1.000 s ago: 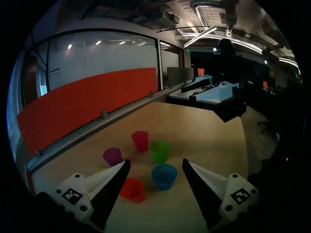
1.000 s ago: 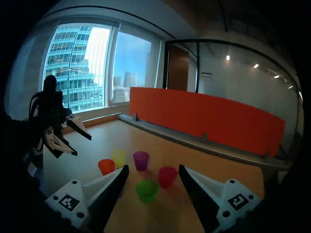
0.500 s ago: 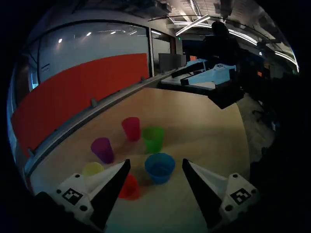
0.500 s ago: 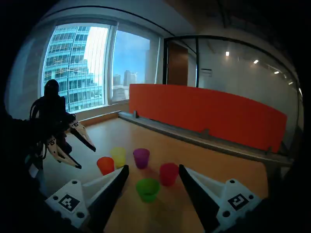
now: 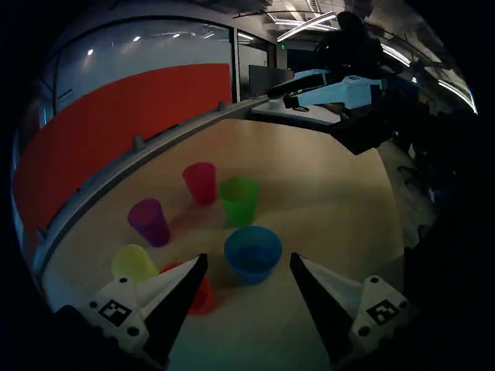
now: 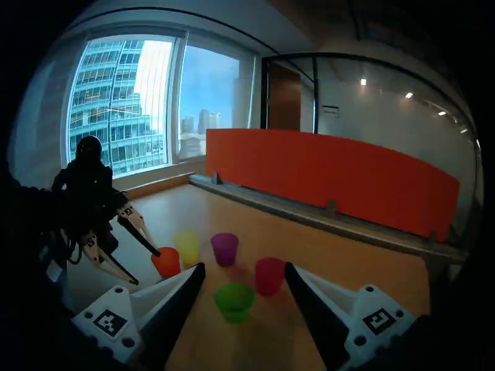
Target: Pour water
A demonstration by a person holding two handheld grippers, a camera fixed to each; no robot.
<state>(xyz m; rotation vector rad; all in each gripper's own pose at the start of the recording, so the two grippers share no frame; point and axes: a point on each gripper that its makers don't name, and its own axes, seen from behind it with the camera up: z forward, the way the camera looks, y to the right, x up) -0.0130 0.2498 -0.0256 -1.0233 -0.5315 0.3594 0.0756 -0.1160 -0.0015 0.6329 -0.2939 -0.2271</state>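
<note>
Several coloured plastic cups stand upright on the wooden table (image 5: 322, 185). The blue cup (image 5: 252, 253) is nearest, just ahead of my left gripper (image 5: 247, 261), which is open and not touching it. Behind it stand a green cup (image 5: 239, 199), a pink cup (image 5: 200, 182), a purple cup (image 5: 149, 221) and a yellow cup (image 5: 133, 263). An orange cup (image 5: 201, 297) is half hidden by my left finger. My right gripper (image 6: 244, 269) is open above the green cup (image 6: 234, 301) and the pink cup (image 6: 269, 275). The left gripper (image 6: 147, 269) hangs by the orange cup (image 6: 166, 261).
An orange partition (image 6: 334, 176) with a rail runs along the table's far side. Large windows (image 6: 124, 105) lie beyond. A person's dark figure (image 6: 83, 191) holds the left gripper. The right gripper (image 5: 334, 93) hovers far off over the table's end, where desks stand.
My left gripper has dropped and tilted down toward the cups; the blue cup now sits closer between its fingertips. The right gripper has stayed almost in place.
</note>
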